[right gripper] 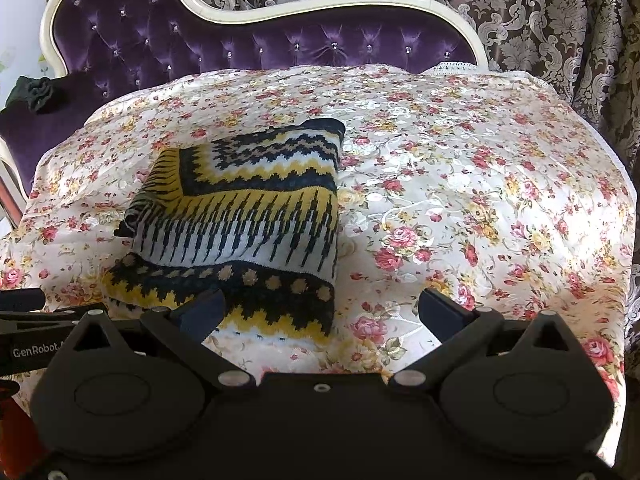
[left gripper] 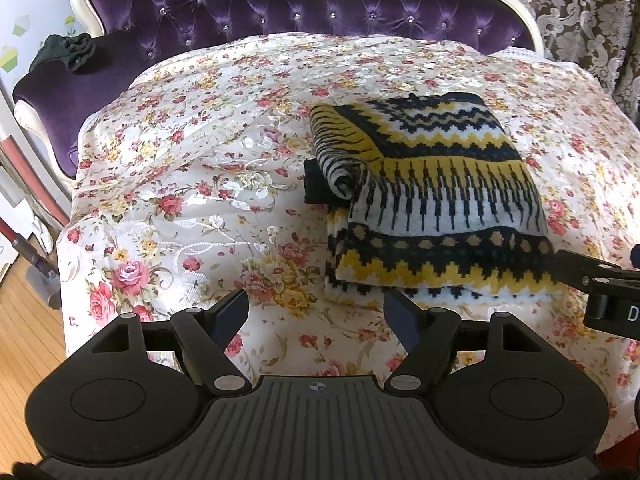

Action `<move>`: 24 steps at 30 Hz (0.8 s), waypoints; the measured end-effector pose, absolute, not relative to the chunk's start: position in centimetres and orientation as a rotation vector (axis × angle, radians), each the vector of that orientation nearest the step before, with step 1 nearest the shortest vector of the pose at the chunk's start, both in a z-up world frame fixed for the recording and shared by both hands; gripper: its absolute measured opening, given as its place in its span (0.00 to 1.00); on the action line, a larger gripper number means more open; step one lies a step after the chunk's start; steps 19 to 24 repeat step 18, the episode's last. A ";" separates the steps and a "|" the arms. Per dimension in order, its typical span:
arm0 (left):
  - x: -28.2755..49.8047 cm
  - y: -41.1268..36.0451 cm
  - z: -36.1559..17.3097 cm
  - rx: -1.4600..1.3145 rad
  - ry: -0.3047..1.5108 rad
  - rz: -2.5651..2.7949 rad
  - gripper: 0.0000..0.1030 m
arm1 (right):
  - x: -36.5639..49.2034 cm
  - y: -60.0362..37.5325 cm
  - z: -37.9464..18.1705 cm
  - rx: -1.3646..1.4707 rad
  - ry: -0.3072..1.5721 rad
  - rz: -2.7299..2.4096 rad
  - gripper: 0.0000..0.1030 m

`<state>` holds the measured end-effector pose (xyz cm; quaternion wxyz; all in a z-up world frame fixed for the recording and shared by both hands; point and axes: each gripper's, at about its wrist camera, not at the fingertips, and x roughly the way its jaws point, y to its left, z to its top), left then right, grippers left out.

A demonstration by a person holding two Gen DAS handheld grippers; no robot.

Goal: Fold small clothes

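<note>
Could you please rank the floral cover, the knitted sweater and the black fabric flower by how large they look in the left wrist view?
1. floral cover: largest.
2. knitted sweater: clearly smaller.
3. black fabric flower: smallest, though it sits farther from the camera, which shrinks it.

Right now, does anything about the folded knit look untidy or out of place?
Yes. The yellow, navy and white patterned knit garment is folded, but at its left edge a striped part bulges in a loose roll, and a dark piece pokes out beneath it.
</note>
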<state>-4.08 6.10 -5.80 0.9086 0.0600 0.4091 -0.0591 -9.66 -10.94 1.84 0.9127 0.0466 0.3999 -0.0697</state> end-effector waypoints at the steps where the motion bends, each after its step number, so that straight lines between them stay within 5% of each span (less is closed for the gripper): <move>1: -4.0 6.1 -5.8 0.124 0.846 -0.119 0.71 | -9.6 -11.0 1.8 0.097 0.825 -0.143 1.00; 24: -3.3 6.4 -6.4 0.115 0.867 -0.107 0.71 | -9.1 -11.0 1.0 0.108 0.850 -0.138 1.00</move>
